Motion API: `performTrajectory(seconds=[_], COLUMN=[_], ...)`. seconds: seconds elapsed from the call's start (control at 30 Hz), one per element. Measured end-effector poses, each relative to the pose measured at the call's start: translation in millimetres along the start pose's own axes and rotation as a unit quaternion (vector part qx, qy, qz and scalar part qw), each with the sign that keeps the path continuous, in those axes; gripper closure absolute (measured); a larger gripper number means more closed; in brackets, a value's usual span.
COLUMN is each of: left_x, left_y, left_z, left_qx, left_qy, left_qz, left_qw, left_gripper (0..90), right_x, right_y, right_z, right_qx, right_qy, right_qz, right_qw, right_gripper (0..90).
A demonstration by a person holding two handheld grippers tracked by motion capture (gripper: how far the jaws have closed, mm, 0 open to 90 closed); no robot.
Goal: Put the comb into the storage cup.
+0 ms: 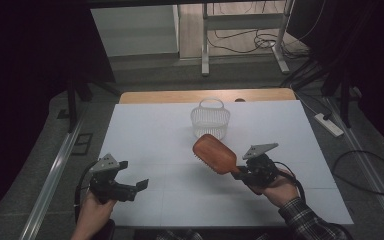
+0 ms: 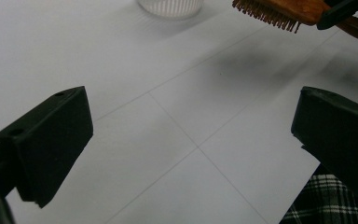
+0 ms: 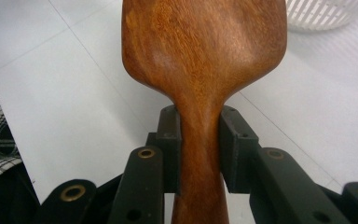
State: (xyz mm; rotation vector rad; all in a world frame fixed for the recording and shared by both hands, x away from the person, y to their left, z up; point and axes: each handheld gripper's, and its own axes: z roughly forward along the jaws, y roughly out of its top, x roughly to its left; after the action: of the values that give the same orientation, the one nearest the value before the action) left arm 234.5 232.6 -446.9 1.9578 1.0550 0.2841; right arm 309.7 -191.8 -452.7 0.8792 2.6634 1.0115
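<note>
Floor: we see grey carpet (image 1: 145, 80) around the table.
Furniture: we see a white-legged metal frame (image 1: 242, 30) behind.
Light: we find dim, dark edges.

In the right gripper view, the brush (image 3: 205, 60) head runs off the top edge, its bristles hidden beneath. The basket (image 3: 326, 14) is cut off at the corner. In the left gripper view, the basket (image 2: 170, 7) shows just its base.

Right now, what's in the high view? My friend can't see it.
The right gripper holds a brown wooden paddle hairbrush by its handle, above a white table. A white slatted plastic basket stands beyond it. The left gripper is open, holding nothing.
</note>
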Motion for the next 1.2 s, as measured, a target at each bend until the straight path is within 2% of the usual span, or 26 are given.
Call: performTrajectory(seconds=[0.53,0.9,1.2], left_x=[-5.8,-12.3,-14.2], left_y=[27.0,44.6,58.7], left_z=[19.7,36.5,49.6], left_qx=[-0.014,-0.01,-0.006], left_qy=[-0.042,-0.064,-0.086], left_qz=[-0.006,0.004,0.001], left_qw=[0.999,0.9979,0.9963], left_gripper=[0.0,0.0,0.0], right_x=[-0.3,0.5,1.3], right_y=[3.8,5.6,7.5], right_z=[-9.5,-14.7,-17.4], right_qx=[-0.04,-0.058,-0.07], right_qy=[0.015,0.015,0.014], right_qz=[0.009,0.008,0.012], right_qw=[0.999,0.9981,0.9974], right_gripper=[72.1,72.0,72.0])
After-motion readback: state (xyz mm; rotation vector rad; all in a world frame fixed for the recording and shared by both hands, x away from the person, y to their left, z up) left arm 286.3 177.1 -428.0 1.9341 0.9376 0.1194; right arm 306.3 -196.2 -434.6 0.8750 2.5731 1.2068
